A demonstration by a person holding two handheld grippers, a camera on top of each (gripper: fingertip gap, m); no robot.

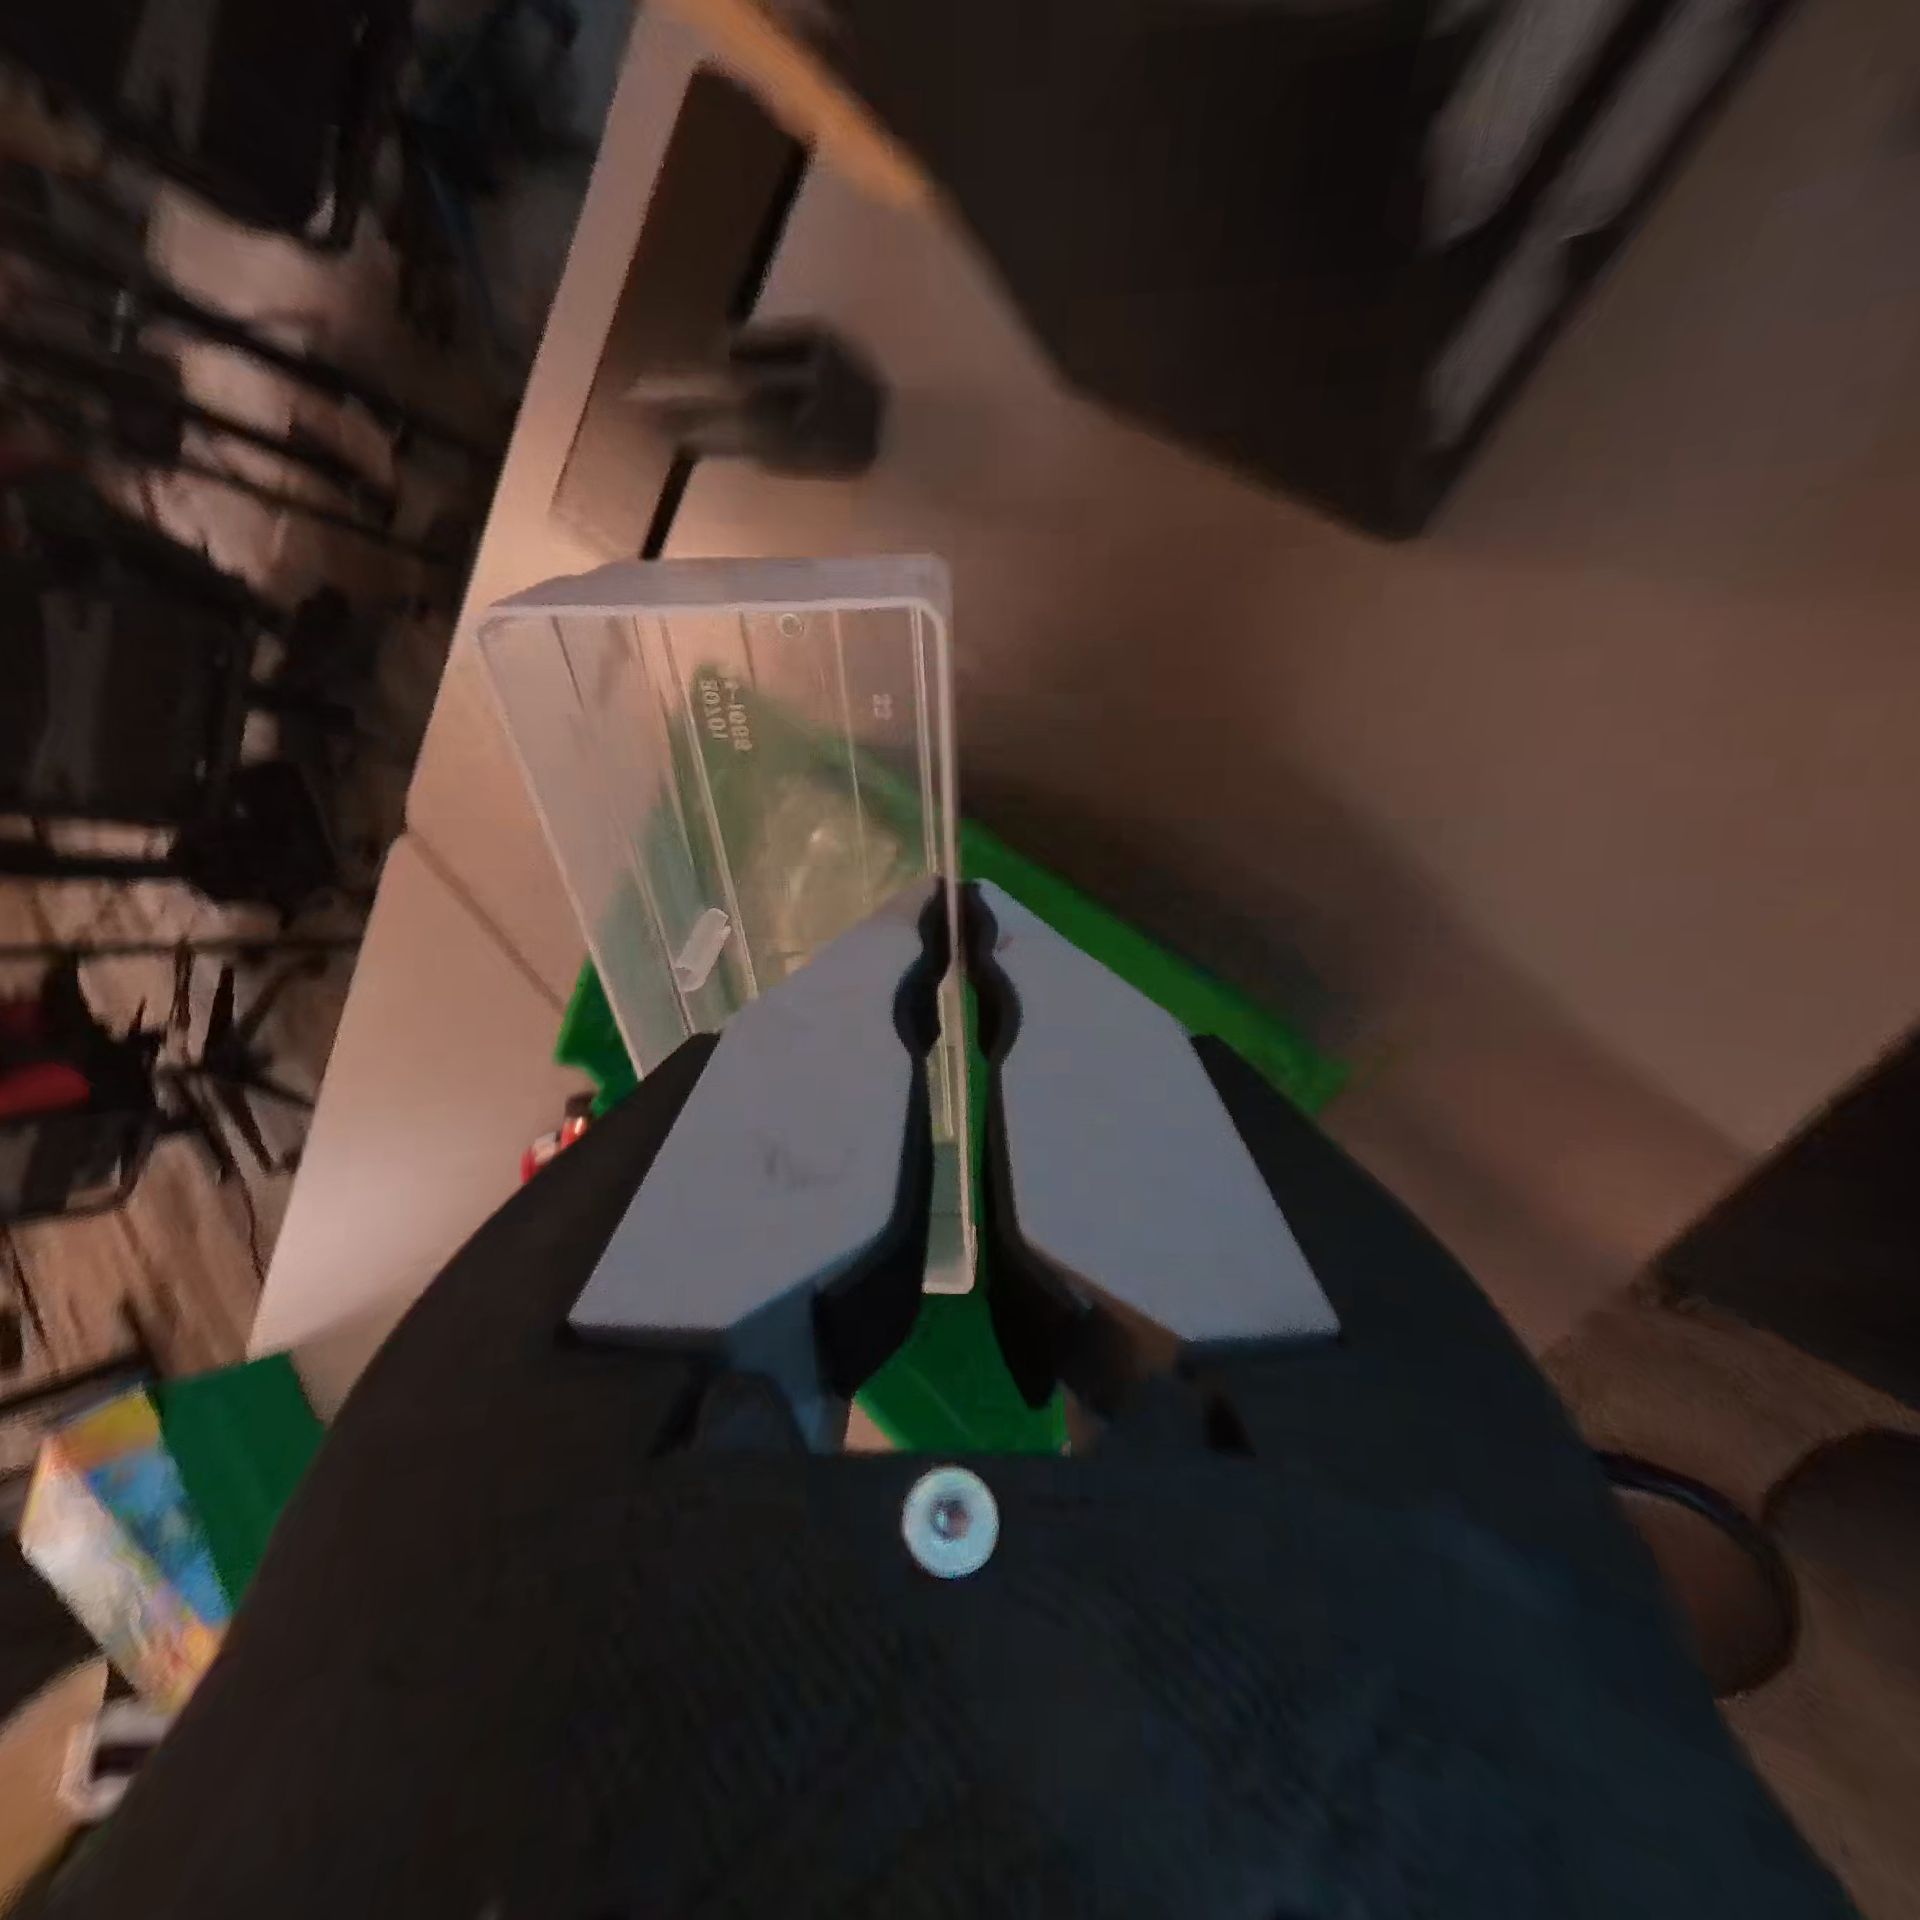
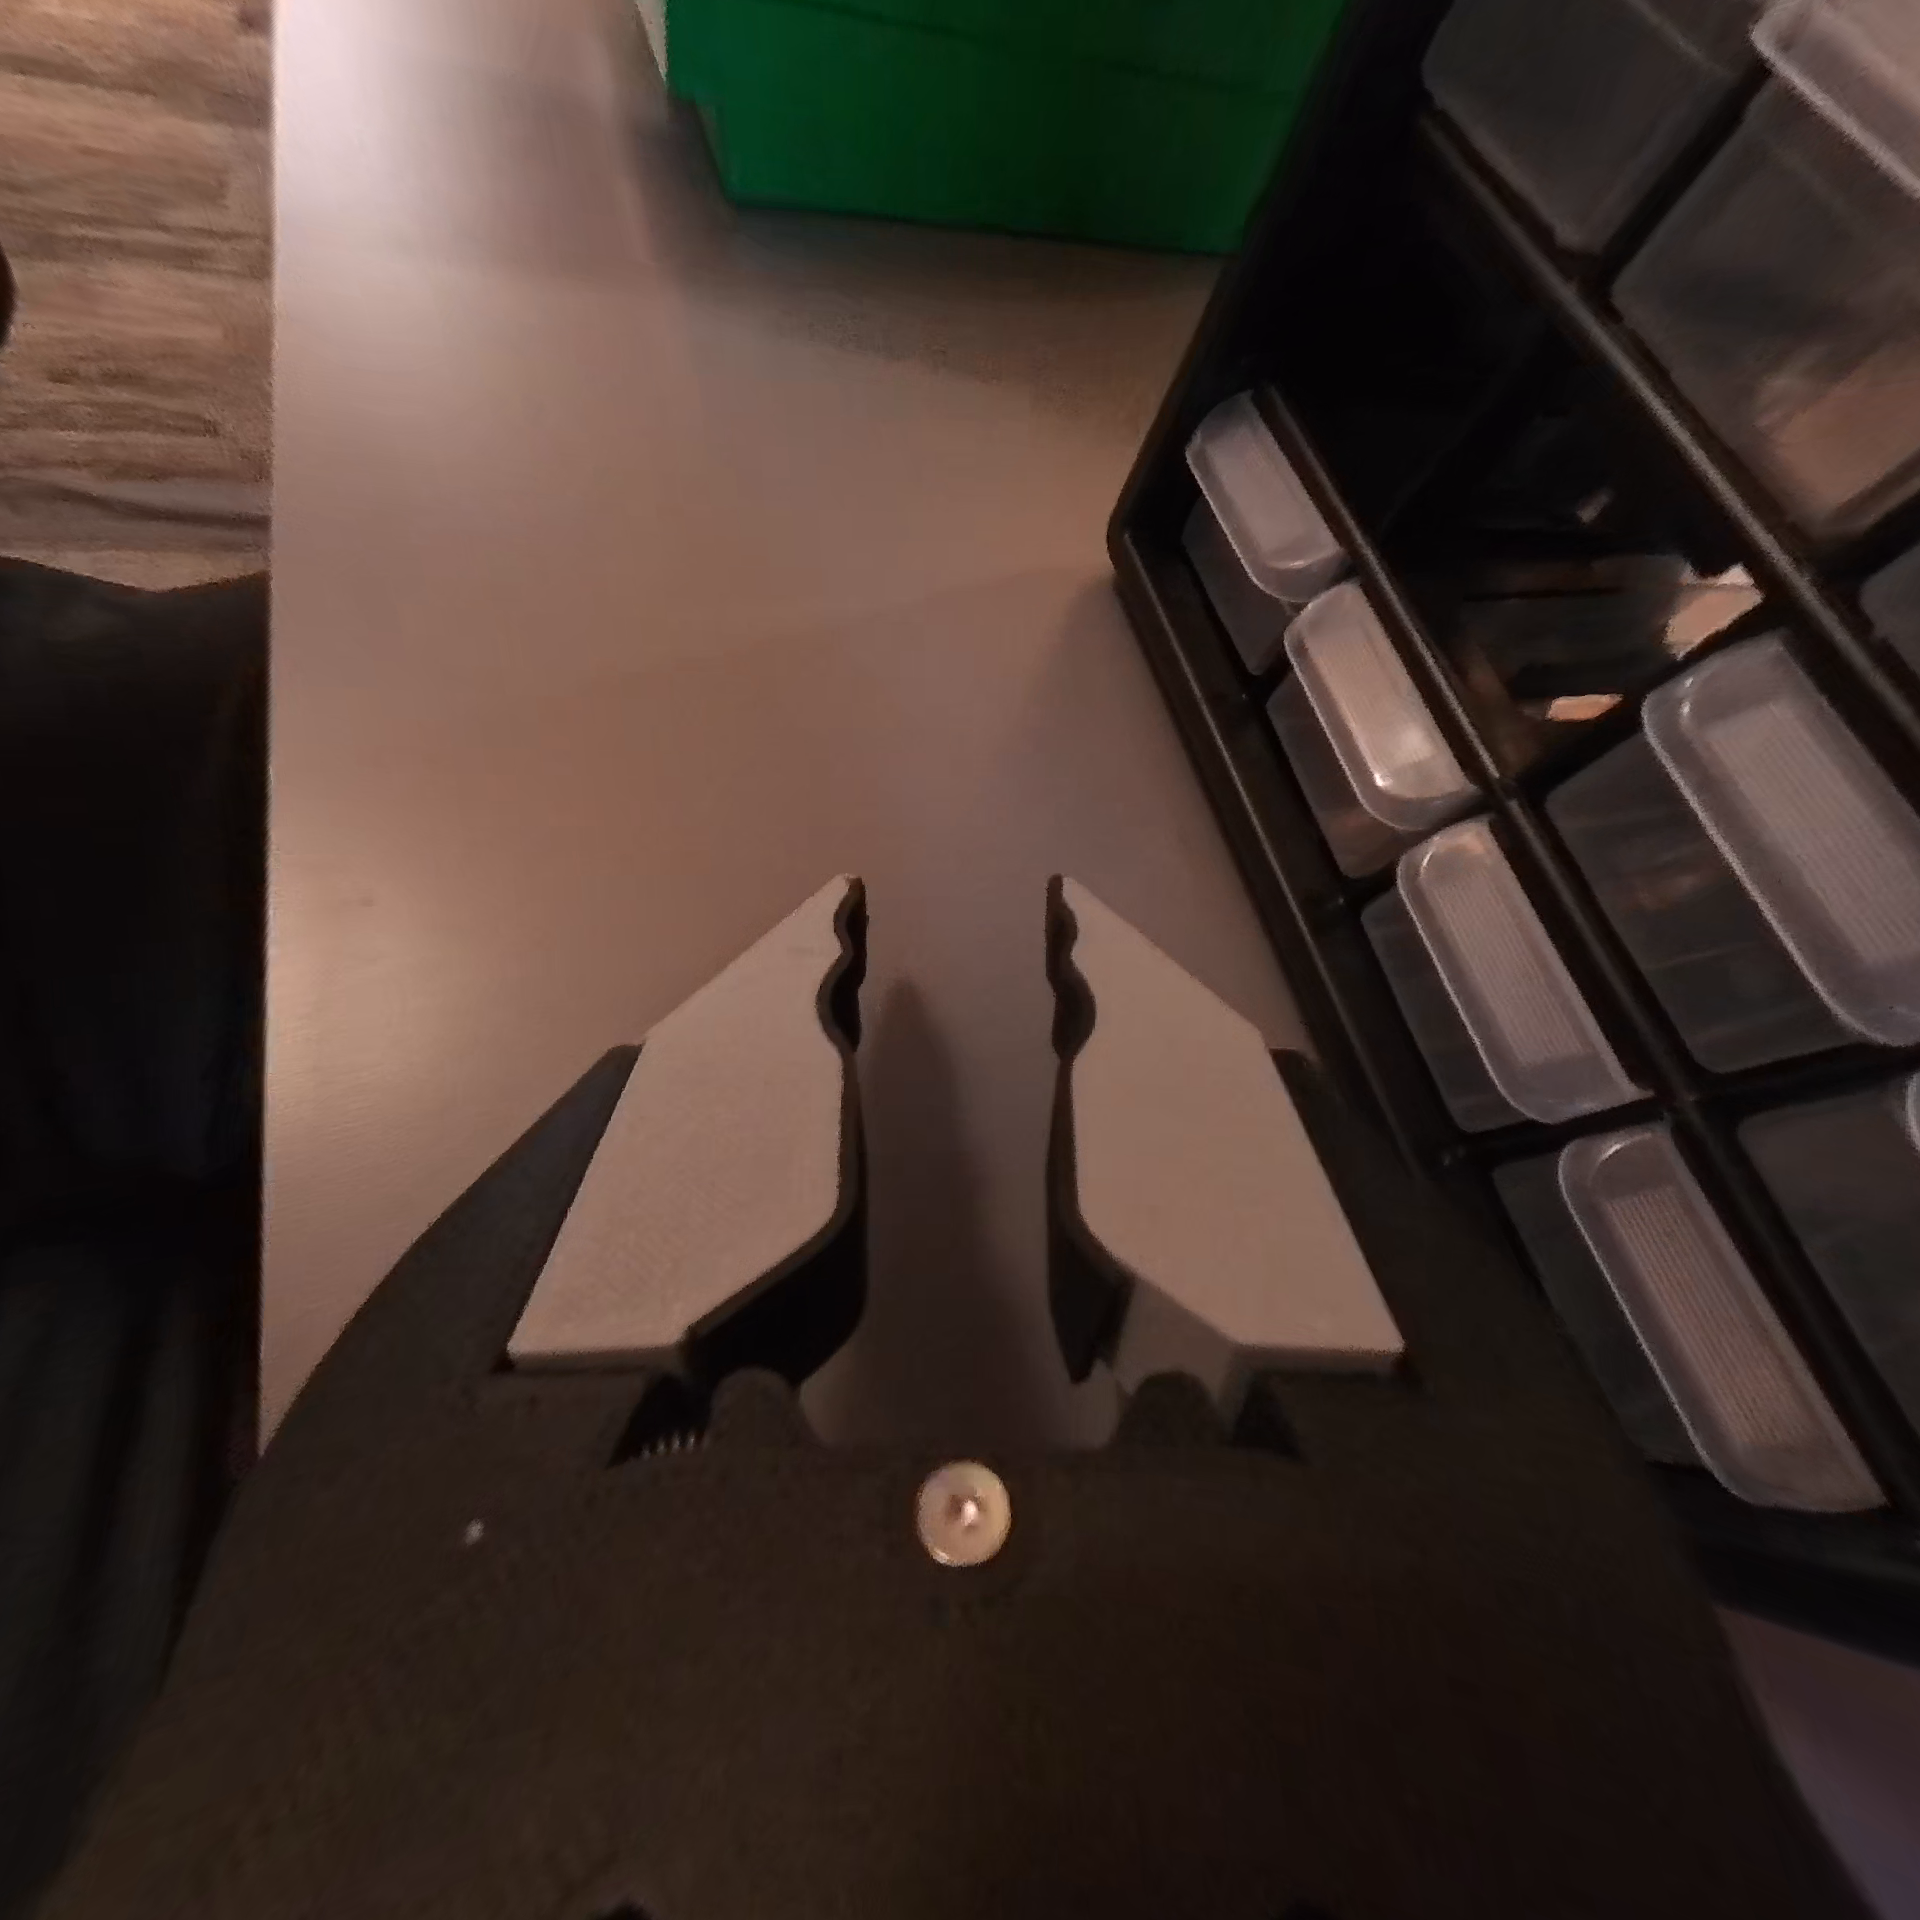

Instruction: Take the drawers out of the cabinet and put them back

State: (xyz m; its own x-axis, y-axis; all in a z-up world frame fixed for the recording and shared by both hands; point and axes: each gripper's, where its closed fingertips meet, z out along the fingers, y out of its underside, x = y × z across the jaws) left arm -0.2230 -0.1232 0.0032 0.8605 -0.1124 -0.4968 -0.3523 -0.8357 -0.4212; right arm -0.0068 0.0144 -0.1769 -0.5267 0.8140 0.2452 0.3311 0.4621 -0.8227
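Left wrist view: left gripper [image 1: 954, 914] clamped on side wall of clear drawer [image 1: 748, 790], held in air over green bin [image 1: 1174, 997] on pale table [image 1: 1247, 727]. Dark cabinet [image 1: 1299, 208] blurred, far beyond.

Right wrist view: right gripper [image 2: 954, 914] parted, narrow gap, nothing between fingers, above table [image 2: 623, 520]. Cabinet [image 2: 1558, 727] just to right, one slot [image 2: 1538, 582] without drawer. Green bin [image 2: 977, 114] ahead.
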